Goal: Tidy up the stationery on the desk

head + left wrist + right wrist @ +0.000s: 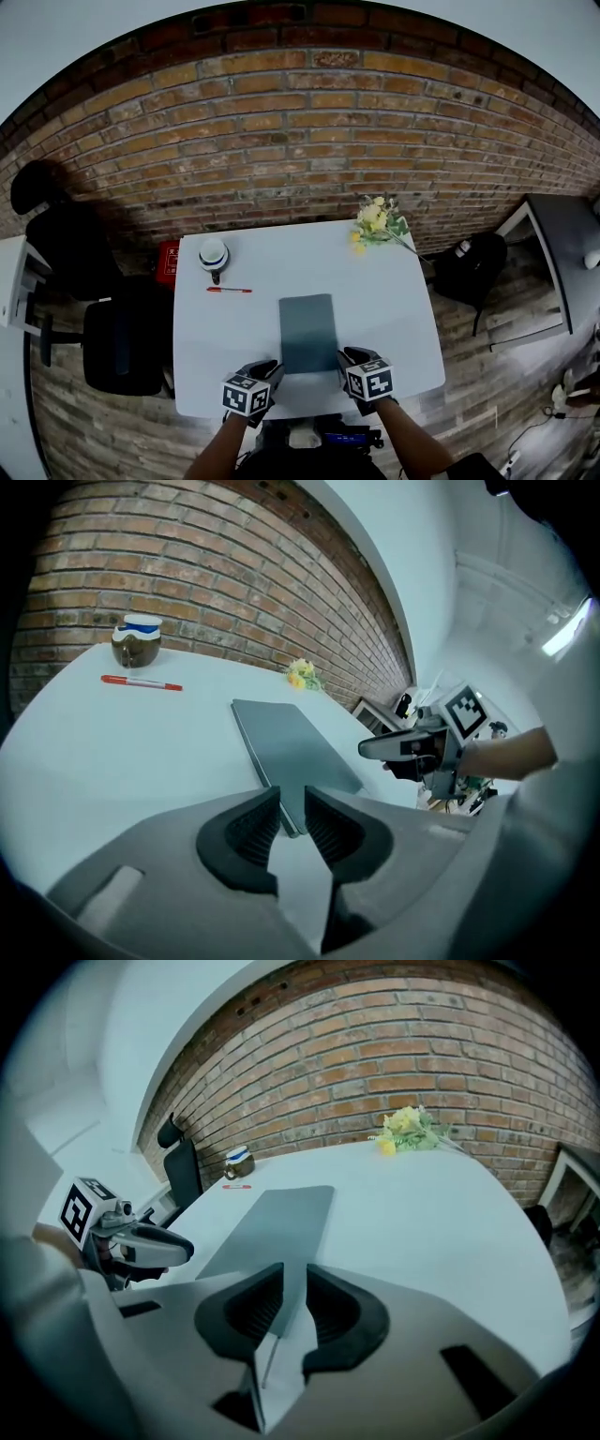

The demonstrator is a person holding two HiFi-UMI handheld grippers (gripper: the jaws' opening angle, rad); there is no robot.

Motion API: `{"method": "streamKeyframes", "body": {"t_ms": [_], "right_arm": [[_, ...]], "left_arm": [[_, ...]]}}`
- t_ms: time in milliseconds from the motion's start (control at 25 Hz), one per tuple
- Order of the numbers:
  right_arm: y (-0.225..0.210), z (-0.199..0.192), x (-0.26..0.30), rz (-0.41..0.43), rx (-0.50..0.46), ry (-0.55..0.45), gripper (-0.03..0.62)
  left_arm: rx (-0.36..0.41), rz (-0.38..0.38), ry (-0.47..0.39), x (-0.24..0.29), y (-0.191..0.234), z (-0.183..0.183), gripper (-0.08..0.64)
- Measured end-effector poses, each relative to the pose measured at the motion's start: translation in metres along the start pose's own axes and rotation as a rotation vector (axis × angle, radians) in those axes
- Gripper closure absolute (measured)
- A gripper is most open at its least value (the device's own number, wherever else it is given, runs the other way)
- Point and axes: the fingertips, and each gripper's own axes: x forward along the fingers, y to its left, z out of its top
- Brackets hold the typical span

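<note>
Grey-blue notebook (308, 333) lay near the desk's (394, 309) front edge. Left gripper (292, 803) and right gripper (294, 1283) each straddled a near corner with slightly parted, unclamped fingers (244, 832). Squaring it seemed done; next likely meant fetching the red pen (230, 290).

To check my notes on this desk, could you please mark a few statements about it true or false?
1. The red pen lies on top of the notebook. False: it lies on the desk, left of the notebook and apart from it.
2. The yellow flowers lie at the desk's far right corner. True.
3. The notebook lies open. False: it lies closed and flat.
4. The left hand-held gripper and the right hand-held gripper are at the notebook's near corners. True.
</note>
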Motion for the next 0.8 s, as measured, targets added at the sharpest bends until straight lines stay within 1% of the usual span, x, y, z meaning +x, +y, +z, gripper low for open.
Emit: {"method": "streamKeyframes", "body": {"t_ms": [40,120,200,240,320,520,800], "right_arm": [[0.000,-0.003,0.005,0.006,0.010,0.007,0.500],[0.001,-0.009,0.014,0.018,0.030,0.022,0.474],[0.003,-0.013,0.021,0.027,0.054,0.025,0.439],[0.003,-0.014,0.024,0.029,0.066,0.021,0.433],[0.004,-0.016,0.029,0.028,0.083,0.015,0.416],[0.008,-0.022,0.033,0.003,0.105,-0.001,0.414],[0.008,-0.023,0.033,-0.014,0.114,-0.019,0.420]], "left_arm": [[0.001,0.007,0.010,0.004,0.001,-0.001,0.473],[0.006,0.022,0.030,0.013,0.002,-0.004,0.428],[0.008,0.031,0.049,0.020,0.002,-0.006,0.408],[0.011,0.036,0.057,0.023,0.003,-0.007,0.400],[0.014,0.054,0.068,0.028,0.004,-0.007,0.399],[0.006,0.073,0.096,0.037,0.003,-0.010,0.399],[-0.006,0.087,0.087,0.038,0.002,-0.010,0.399]]}}
